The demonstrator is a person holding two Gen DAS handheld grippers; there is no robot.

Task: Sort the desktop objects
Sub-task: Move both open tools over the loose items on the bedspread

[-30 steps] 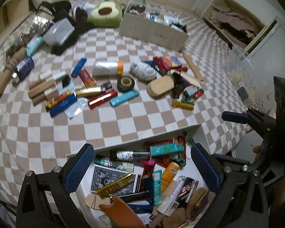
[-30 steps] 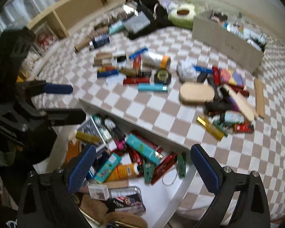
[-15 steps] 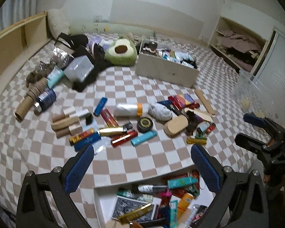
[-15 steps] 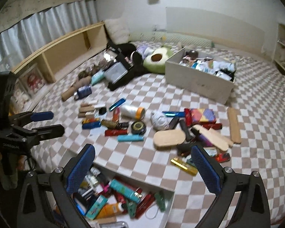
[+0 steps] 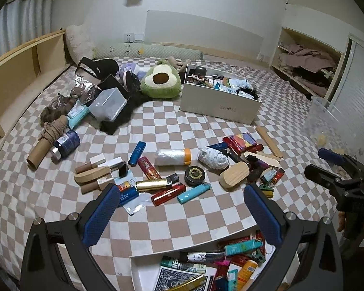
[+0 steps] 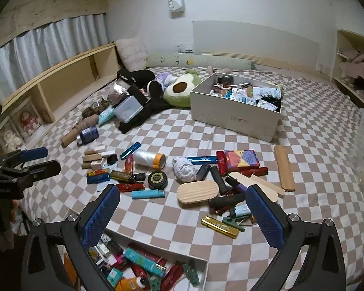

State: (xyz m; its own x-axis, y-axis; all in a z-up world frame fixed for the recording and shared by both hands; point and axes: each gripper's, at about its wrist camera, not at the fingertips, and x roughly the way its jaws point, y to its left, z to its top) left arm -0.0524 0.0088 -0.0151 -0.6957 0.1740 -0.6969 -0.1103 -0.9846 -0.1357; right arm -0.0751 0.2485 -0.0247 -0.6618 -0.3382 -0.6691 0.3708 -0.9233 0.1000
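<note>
Both grippers hang over the checkered bed (image 5: 182, 220) with jaws wide and empty — the left gripper (image 5: 182, 214) at the bottom of its own view, the right gripper (image 6: 183, 215) likewise. The scattered lighters, among them a light-blue lighter (image 5: 193, 194) and a red lighter (image 5: 168, 194), lie mid-frame. A white tray (image 6: 201, 270) of sorted items sits at the bottom edge — just below the jaws.

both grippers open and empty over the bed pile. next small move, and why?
Probably lower the left gripper toward the light blue lighter. Both it and the right gripper are open and hold nothing. That lighter lies alone on the checkered bedspread, near the white bin that already holds similar small items.
</note>
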